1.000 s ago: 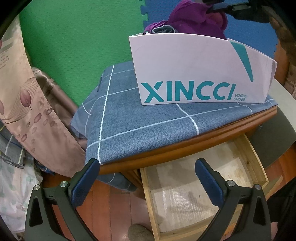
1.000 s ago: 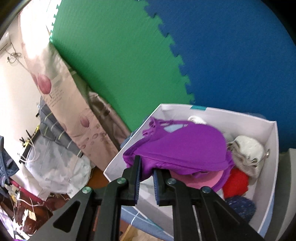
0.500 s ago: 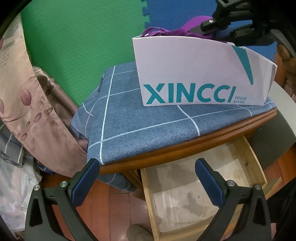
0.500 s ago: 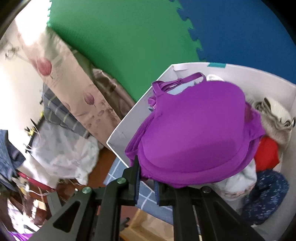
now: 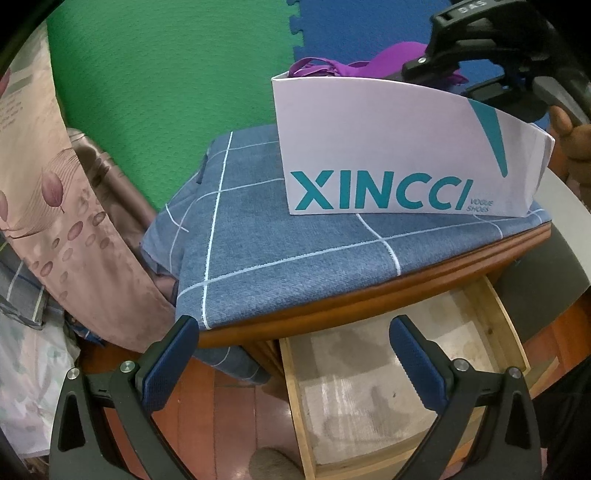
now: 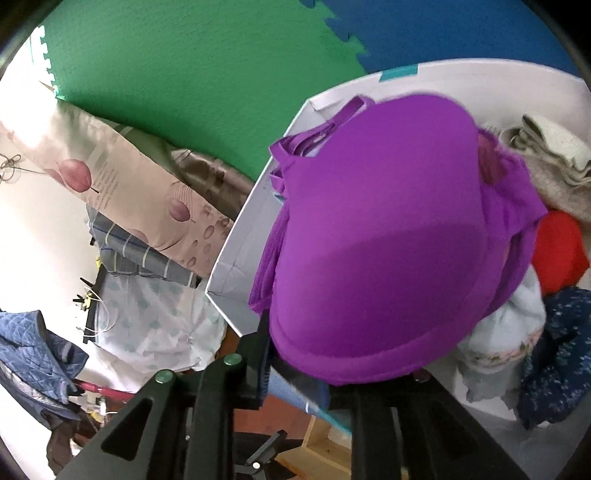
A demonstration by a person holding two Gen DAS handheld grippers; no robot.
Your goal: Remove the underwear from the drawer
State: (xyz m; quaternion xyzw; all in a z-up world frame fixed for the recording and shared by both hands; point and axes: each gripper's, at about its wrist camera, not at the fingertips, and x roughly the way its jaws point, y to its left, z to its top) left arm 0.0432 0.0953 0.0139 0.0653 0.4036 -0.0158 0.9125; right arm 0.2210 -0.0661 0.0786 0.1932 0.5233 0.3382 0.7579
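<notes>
1. Up close, a wooden cabinet (image 5: 369,306) stands on a red-brown plank floor (image 5: 229,406), its top draped in a blue checked cloth (image 5: 280,251).
2. On the cloth sits a white shoe box (image 5: 388,147) printed XINCCI; behind it the wall is padded with green foam mats (image 5: 166,92) and blue foam mats (image 5: 351,33).
3. A floral curtain (image 5: 48,206) hangs at the left, with bedding heaped beyond it.
4. Below the cabinet top the drawer (image 5: 509,332) stands pulled out, its paper-lined bottom bare.
5. The left gripper (image 5: 291,363) hovers in front of the drawer with its jaws spread wide, nothing between them.
6. The purple bra (image 6: 388,251) lies across the top of the clothes piled in the box, beside a red garment (image 6: 557,251) and a dark blue patterned garment (image 6: 554,350).
7. The right gripper (image 6: 332,373) is at the bra's near edge; its jaws have just been opening, and the cloth hides the right finger, so I cannot tell whether they still pinch it.
8. A second ago the bra hung bunched above the box; now it spreads flatter and lower, filling more of the right-hand view.
</notes>
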